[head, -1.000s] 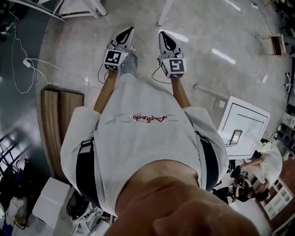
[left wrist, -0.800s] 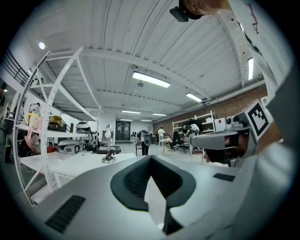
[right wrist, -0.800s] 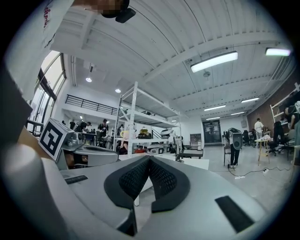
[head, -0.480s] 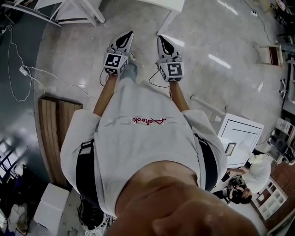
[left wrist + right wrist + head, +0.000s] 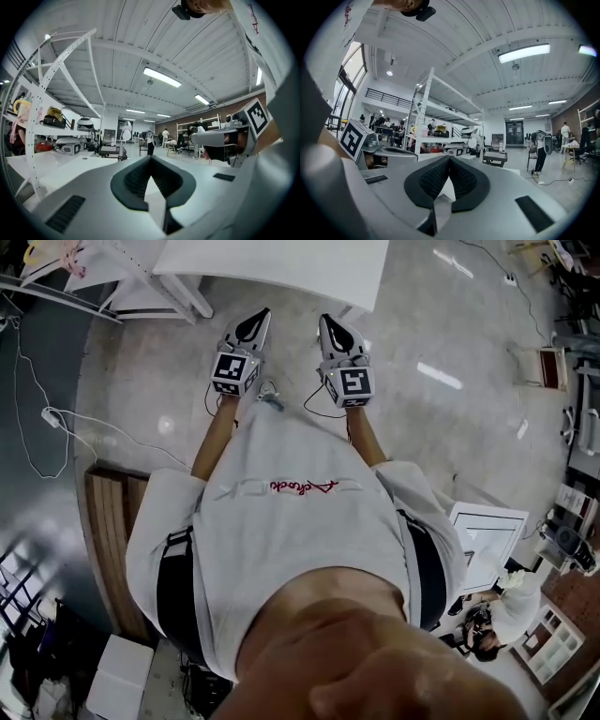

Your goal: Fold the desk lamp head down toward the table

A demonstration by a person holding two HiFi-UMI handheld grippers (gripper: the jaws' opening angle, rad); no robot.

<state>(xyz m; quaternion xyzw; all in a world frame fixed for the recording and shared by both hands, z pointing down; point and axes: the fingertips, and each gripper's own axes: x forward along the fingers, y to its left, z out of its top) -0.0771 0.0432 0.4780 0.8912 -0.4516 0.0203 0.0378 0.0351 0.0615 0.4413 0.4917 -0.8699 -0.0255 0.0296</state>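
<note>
Both grippers are held out level in front of the person, side by side above the floor. My left gripper (image 5: 262,314) is shut with nothing between its jaws, and its dark pads (image 5: 136,180) meet at the tip. My right gripper (image 5: 325,321) is likewise shut and empty, pads (image 5: 461,178) together. Just ahead of the tips lies the edge of a white table (image 5: 281,268). A white object with a round head (image 5: 473,140) stands far back on it, also small in the left gripper view (image 5: 125,135); I cannot tell for sure that it is the lamp.
A white shelf rack (image 5: 141,282) stands left of the table, its shelves holding gear (image 5: 70,144). A cable (image 5: 56,418) trails over the floor at left beside a wooden pallet (image 5: 108,521). A white cabinet (image 5: 492,540) is at right. People (image 5: 540,150) stand far off.
The person has walked forward. The white table and the shelf rack have come into view at the top, and the pallet and cabinet have slid back. Both grippers stay shut, side by side.
</note>
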